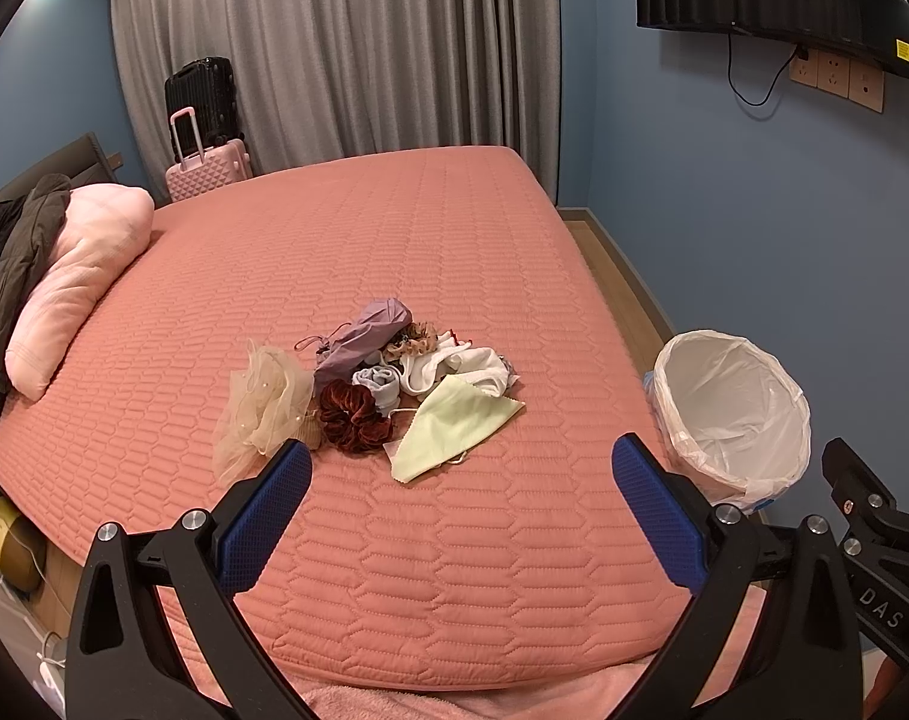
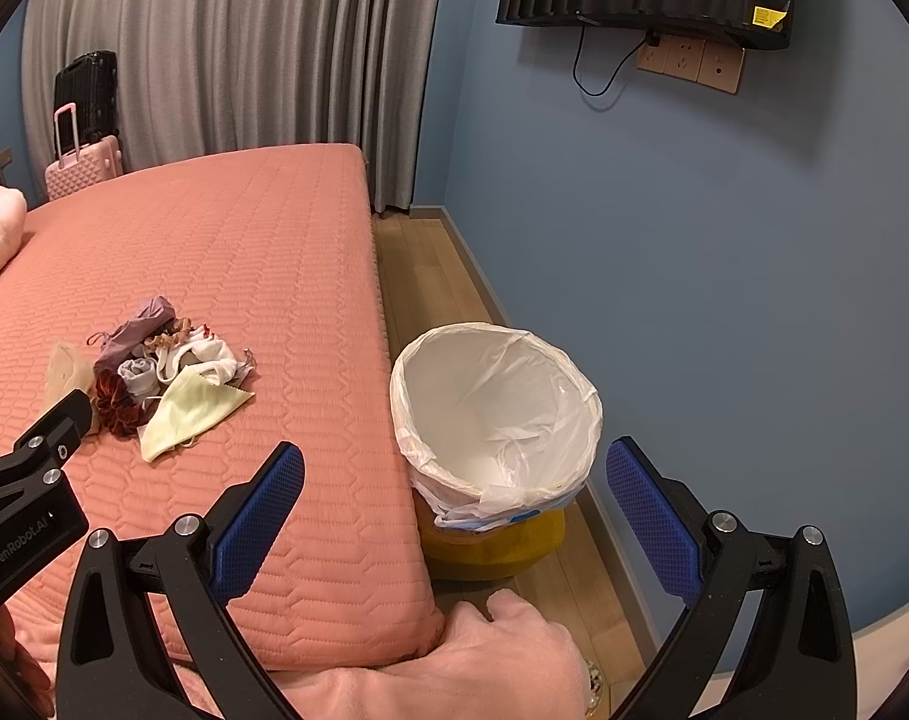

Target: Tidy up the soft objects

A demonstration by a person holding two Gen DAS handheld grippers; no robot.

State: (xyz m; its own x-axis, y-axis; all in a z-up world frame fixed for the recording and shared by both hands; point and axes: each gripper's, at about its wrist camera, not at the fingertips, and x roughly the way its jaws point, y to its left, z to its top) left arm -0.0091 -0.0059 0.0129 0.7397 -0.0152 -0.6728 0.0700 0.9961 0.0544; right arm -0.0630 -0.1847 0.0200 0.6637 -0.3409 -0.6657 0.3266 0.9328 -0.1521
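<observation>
A small heap of soft things lies mid-bed: a pale green cloth [image 1: 454,426] [image 2: 193,414] at the front, a dark red velvet scrunchie [image 1: 352,417] [image 2: 118,402], a cream tulle scrunchie [image 1: 262,414], a mauve pouch [image 1: 370,330] [image 2: 139,324], rolled grey socks [image 1: 382,387] and white fabric [image 1: 460,366] [image 2: 208,354]. My left gripper [image 1: 460,474] stands open just short of the heap, nothing between its fingers. My right gripper [image 2: 454,480] is open too, hovering over the bed's right edge beside the bin [image 2: 496,414].
A yellow bin lined with a white bag [image 1: 736,414] stands on the wood floor between the salmon quilted bed [image 1: 394,228] and the blue wall. A pink pillow [image 1: 76,288] and dark clothes lie at the left; suitcases [image 1: 205,132] stand by the curtain.
</observation>
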